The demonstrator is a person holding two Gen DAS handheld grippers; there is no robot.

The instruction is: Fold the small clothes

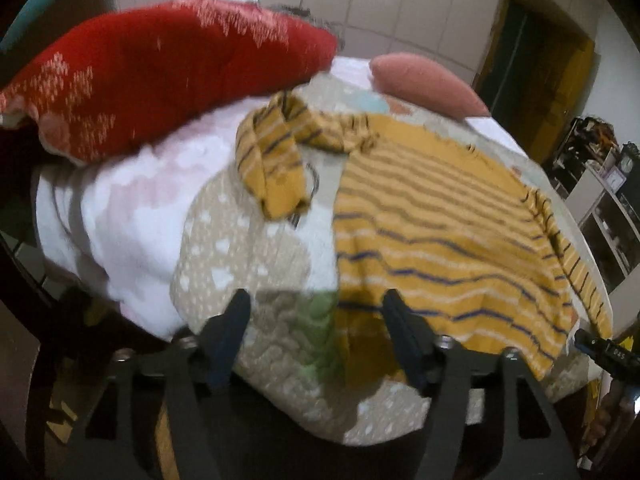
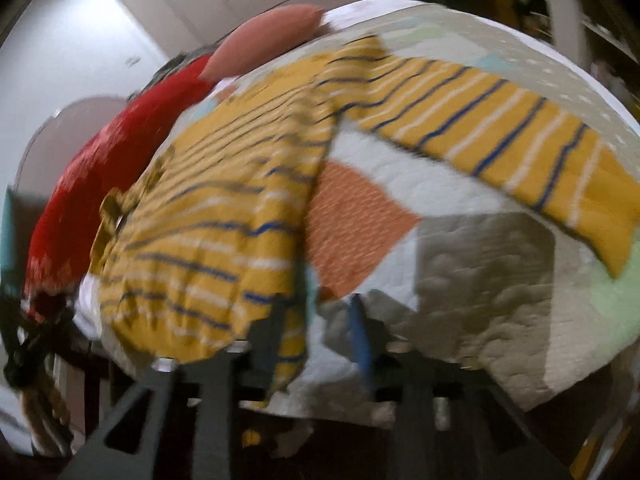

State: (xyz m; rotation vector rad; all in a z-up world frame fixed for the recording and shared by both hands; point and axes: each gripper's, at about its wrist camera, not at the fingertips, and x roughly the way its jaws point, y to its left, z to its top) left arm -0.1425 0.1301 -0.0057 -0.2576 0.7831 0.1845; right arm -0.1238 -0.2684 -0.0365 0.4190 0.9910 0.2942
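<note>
- In the left wrist view the left gripper [image 1: 316, 312] fills the bottom of the frame, its two dark fingers spread wide apart with nothing between them; the right-hand finger [image 1: 404, 332] sits at the near hem of the yellow striped shirt [image 1: 436, 240], the other over bare quilt.
- In the right wrist view the right gripper [image 2: 316, 324] sits at bottom centre, blurred; its fingers stand apart, and the shirt's near hem [image 2: 288, 344] hangs down beside the left-hand finger, but I cannot tell whether the cloth is pinched.
- At the lower right edge of the left view a dark part of the other tool [image 1: 604, 350] shows, just beside the shirt's near corner.
- The shirt, mustard with navy and white stripes, lies spread on a patchwork quilt [image 1: 240, 248] with beige dotted, green, white and orange patches.
- In the left view one sleeve [image 1: 276, 164] lies crumpled and folded over itself at frame centre, left of the shirt body.
- In the right view the other sleeve [image 2: 500, 136] stretches flat toward the right of the frame, over the quilt.
- Farther back, a red pillow with a pale pattern [image 1: 160, 76] lies in the upper left of the left view, on a white and pink blanket [image 1: 132, 208].
- A pink cushion [image 1: 424, 80] rests beyond the shirt at top centre.
- Behind these, pale wardrobe doors [image 1: 380, 4] and, at the right edge, shelves [image 1: 612, 216].
</note>
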